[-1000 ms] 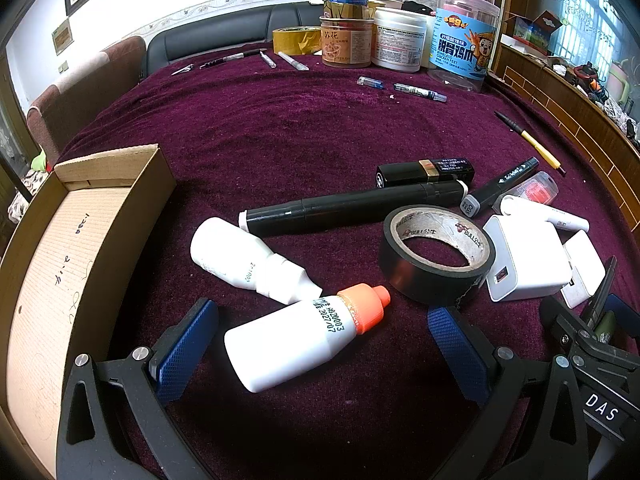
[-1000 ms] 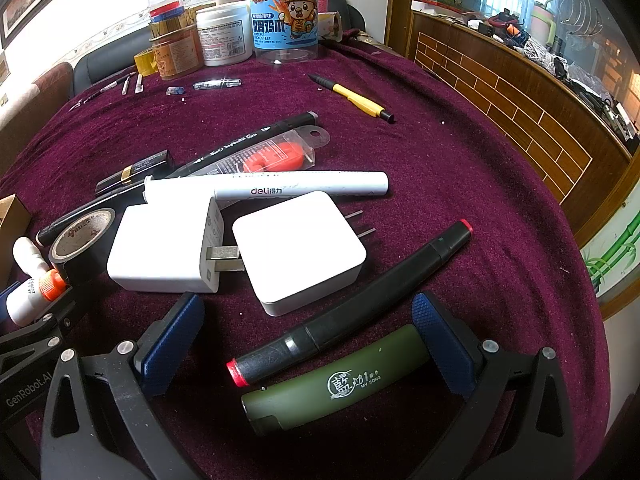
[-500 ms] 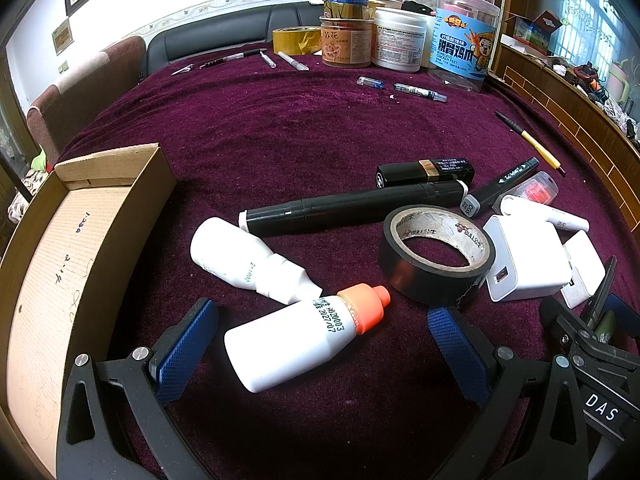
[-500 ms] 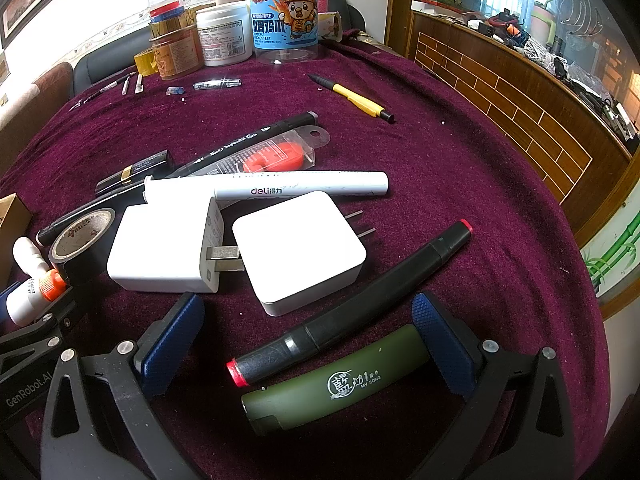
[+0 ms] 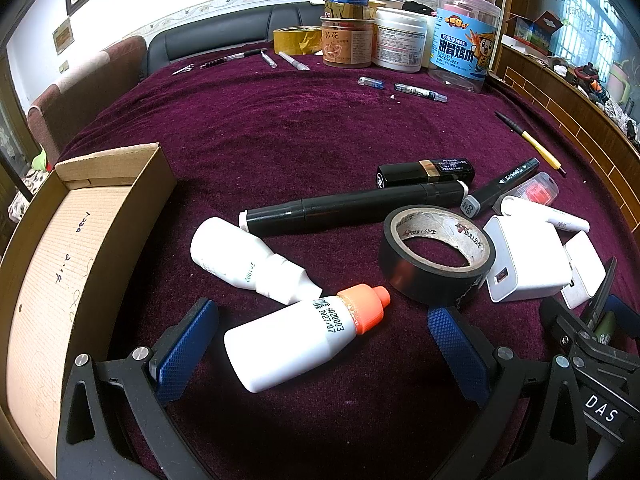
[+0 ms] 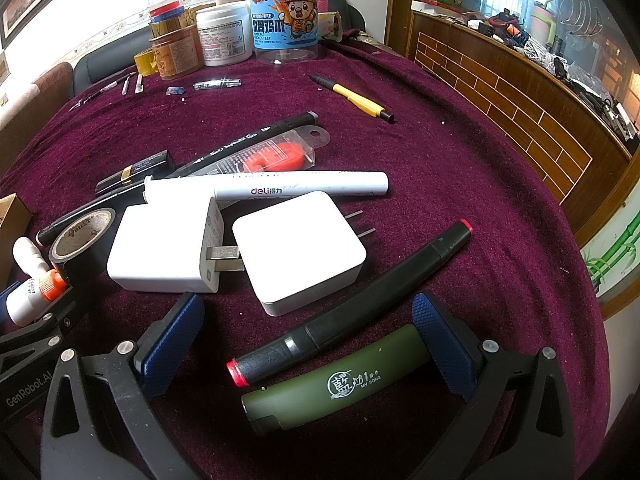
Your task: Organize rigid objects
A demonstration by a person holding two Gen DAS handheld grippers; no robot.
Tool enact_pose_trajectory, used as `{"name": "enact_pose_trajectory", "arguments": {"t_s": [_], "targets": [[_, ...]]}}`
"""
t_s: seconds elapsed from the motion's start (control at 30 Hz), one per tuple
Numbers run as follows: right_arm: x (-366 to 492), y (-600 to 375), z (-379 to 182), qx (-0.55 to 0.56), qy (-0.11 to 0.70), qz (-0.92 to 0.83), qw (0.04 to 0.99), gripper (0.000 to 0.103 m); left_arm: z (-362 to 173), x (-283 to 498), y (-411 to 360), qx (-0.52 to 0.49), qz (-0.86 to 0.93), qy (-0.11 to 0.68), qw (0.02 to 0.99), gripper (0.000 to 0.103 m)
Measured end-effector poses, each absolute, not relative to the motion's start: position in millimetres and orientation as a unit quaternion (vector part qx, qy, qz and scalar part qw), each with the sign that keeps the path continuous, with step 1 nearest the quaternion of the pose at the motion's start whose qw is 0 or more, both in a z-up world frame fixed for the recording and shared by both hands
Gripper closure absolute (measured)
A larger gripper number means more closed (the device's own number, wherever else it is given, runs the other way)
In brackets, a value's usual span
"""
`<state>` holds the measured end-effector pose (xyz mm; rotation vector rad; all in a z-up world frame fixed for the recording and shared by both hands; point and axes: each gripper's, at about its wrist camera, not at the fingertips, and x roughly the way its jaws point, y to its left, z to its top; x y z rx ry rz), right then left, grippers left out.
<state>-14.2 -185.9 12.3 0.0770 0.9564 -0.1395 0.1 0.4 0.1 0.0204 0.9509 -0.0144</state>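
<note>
Left hand-held gripper (image 5: 320,344) gaping wide, holding nothing, with the white plastic bottle with orange cap (image 5: 304,336) lying between its fingers. Right hand-held gripper (image 6: 308,340) equally wide, empty, around the olive-green tube (image 6: 340,384) and black red-tipped marker (image 6: 352,308) on the purple-velvet tabletop (image 6: 460,168).

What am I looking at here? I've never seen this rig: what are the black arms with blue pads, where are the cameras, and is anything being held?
No robot: a person holds two handheld grippers, each with a fisheye camera looking along its fingers. The left gripper is open around a white bottle with an orange cap, not clamping it; a cardboard box sits to its left. The right gripper is open around a black marker with red ends and a green case. Also on the purple cloth: black tape roll and white chargers. Nothing is held.
</note>
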Motion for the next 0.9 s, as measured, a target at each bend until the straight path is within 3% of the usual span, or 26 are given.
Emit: {"name": "enact_pose_trajectory", "arguments": {"t_s": [0.67, 0.9], "targets": [[-14.4, -185.9, 12.1, 0.037, 0.460, -0.067, 0.885, 0.000, 0.4, 1.0, 0.8, 0.012, -0.009, 0.459, 0.888, 0.001], [-14.4, -186.1, 12.3, 0.038, 0.460, -0.066, 0.885, 0.000, 4.6, -11.4, 7.9, 0.037, -0.055, 0.494, 0.867, 0.001]]}}
